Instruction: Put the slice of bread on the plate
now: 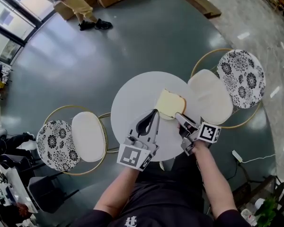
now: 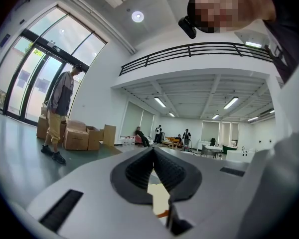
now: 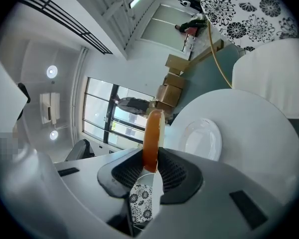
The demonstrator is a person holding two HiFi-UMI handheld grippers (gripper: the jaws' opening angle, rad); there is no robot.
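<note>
Pale squarish bread slice (image 1: 170, 103) in right tongs (image 1: 178, 116), round white table (image 1: 130, 103)

No legible text, no numbers, no brand or sign readable in any view

White table (image 1: 132, 103), flower-print chairs (image 1: 240, 78), grey-green floor (image 1: 132, 41)
The bread (image 1: 170, 103) is pale yellow with an orange-brown crust; the plate (image 3: 203, 139) is plain white like the table; each chair pairs a white cushion with a black-and-white floral one on a gold frame.
</note>
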